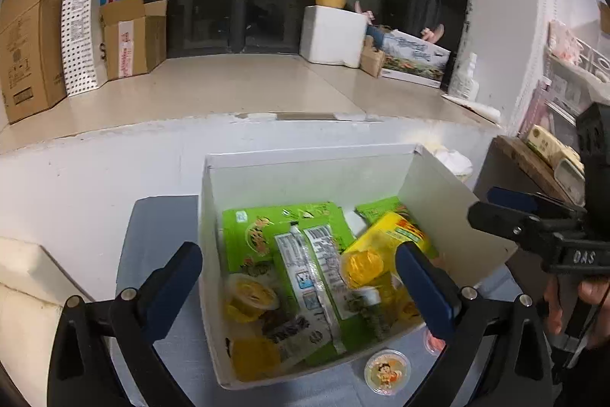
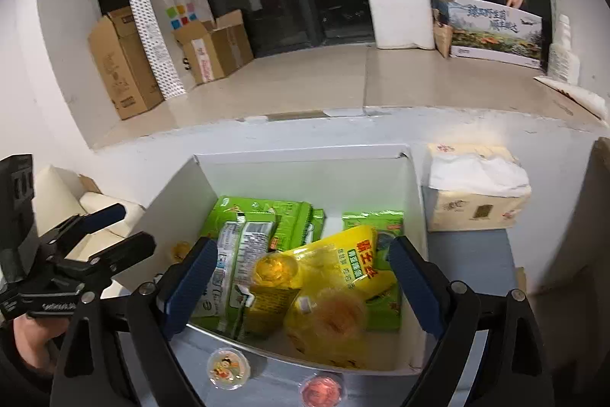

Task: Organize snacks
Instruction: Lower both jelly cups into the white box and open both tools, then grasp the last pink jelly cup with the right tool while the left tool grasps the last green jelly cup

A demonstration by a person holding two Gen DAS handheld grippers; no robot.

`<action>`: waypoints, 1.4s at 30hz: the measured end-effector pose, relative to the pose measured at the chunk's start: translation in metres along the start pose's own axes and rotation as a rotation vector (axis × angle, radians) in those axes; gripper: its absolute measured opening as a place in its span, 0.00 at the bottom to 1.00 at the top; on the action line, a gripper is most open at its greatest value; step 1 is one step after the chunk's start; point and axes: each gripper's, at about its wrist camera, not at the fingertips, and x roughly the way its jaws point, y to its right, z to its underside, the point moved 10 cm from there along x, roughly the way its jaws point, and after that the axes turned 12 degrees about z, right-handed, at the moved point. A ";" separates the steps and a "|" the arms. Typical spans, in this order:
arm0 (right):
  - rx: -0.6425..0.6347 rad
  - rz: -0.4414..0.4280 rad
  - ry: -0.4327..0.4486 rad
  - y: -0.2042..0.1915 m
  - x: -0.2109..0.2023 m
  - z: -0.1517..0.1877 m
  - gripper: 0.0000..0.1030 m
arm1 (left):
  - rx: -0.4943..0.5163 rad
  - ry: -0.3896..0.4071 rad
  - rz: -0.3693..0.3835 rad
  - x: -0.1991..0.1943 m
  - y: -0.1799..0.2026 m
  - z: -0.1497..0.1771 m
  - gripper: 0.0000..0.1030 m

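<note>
**Over the white box, both our grippers spread wide**

Behind everything we see the beige stone ledge (image 2: 305,82) with brown cardboard cartons (image 2: 122,63) under a dark window. Below it, on the grey table (image 2: 469,254), sits the open white cardboard box (image 2: 305,174), packed with green snack packets (image 2: 263,216) and a yellow snack bag (image 2: 343,254). Our left gripper (image 1: 297,277) and right gripper (image 2: 301,273) hang above it, jaws released, holding nothing. Two small round jelly cups (image 2: 228,369) lie outside, just beside the box's front wall.
</note>
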 end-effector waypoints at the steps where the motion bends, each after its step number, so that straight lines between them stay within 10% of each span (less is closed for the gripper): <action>1: 0.009 -0.006 -0.008 0.001 -0.001 0.001 0.92 | 0.007 -0.003 -0.003 0.000 0.002 0.000 1.00; 11: -0.002 -0.024 0.062 -0.005 -0.043 0.006 1.00 | 0.065 0.012 0.014 -0.031 0.036 0.013 1.00; 20: -0.009 -0.039 0.033 -0.001 -0.077 0.079 1.00 | 0.096 -0.037 0.071 -0.066 0.075 0.079 1.00; 34: -0.008 -0.027 -0.147 0.005 -0.001 0.152 0.99 | -0.038 -0.134 0.079 -0.052 0.068 0.164 1.00; 37: -0.008 -0.026 -0.169 0.004 0.014 0.150 0.80 | -0.052 -0.150 0.069 -0.046 0.064 0.168 1.00; 39: -0.014 -0.018 -0.201 0.004 0.024 0.152 0.39 | -0.056 -0.159 0.068 -0.042 0.063 0.170 1.00; 42: -0.018 -0.017 -0.211 0.005 0.028 0.154 0.33 | -0.060 -0.170 0.062 -0.035 0.060 0.169 1.00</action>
